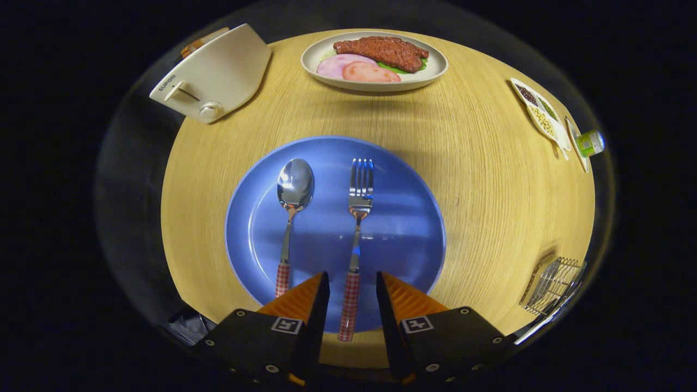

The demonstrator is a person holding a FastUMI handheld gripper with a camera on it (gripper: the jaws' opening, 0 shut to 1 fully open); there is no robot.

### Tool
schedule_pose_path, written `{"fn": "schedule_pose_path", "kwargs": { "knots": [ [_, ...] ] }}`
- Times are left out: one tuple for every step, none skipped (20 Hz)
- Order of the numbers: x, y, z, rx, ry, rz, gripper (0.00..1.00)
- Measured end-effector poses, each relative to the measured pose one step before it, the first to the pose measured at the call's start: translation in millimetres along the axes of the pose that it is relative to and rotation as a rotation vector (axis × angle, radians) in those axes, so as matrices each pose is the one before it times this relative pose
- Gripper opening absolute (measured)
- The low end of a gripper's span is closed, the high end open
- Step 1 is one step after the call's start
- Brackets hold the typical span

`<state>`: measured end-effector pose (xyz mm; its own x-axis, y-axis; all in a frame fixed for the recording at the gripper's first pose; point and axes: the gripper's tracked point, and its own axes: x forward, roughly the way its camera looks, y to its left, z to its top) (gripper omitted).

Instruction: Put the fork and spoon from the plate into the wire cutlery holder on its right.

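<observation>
Jaws apart, straddling the fork (356,228) handle on the blue plate (408,239).
Nothing is moved yet: spoon (291,218) at your eleven o'clock, wire cutlery holder (555,286) at three on the worktop (490,207).

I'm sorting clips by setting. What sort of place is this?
Likely a staged dining table: a blue plate with spoon and fork, a plate of food and a toaster beyond. The open gripper straddles the fork's handle.
</observation>
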<state>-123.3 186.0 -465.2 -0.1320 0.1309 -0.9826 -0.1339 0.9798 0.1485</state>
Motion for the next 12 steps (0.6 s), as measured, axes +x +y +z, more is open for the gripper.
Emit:
{"fn": "schedule_pose_path", "kwargs": {
  "knots": [
    [0.88,-1.58,-1.83,0.00361,0.00823,-0.01145,0.47],
    [2.03,1.59,-1.93,0.01137,0.00651,-0.00139,0.38],
    [1.39,2.96,-0.67,0.01404,0.00531,0.01241,0.35],
    [1.67,2.77,-2.89,0.01542,0.00928,0.01607,0.25],
    [2.2,1.13,-1.37,0.02156,0.0017,0.01401,0.22],
    [-3.2,0.03,-0.73,0.01225,0.00411,0.00574,0.15],
    [-1.07,-0.02,-1.01,-0.00551,-0.00039,0.00958,0.12],
    [-2.24,1.61,1.52,-0.00893,-0.01476,0.01024,0.09],
    [-4.21,0.61,3.14,-0.01289,-0.02547,0.00734,0.09],
    [-4.26,0.1,2.47,-0.01148,-0.02745,0.0028,0.08],
    [-5.46,-0.23,3.15,-0.00313,-0.02366,0.00364,0.08],
    [-6.07,-0.74,0.59,-0.00764,-0.01585,0.00436,0.08]
  ]
}}
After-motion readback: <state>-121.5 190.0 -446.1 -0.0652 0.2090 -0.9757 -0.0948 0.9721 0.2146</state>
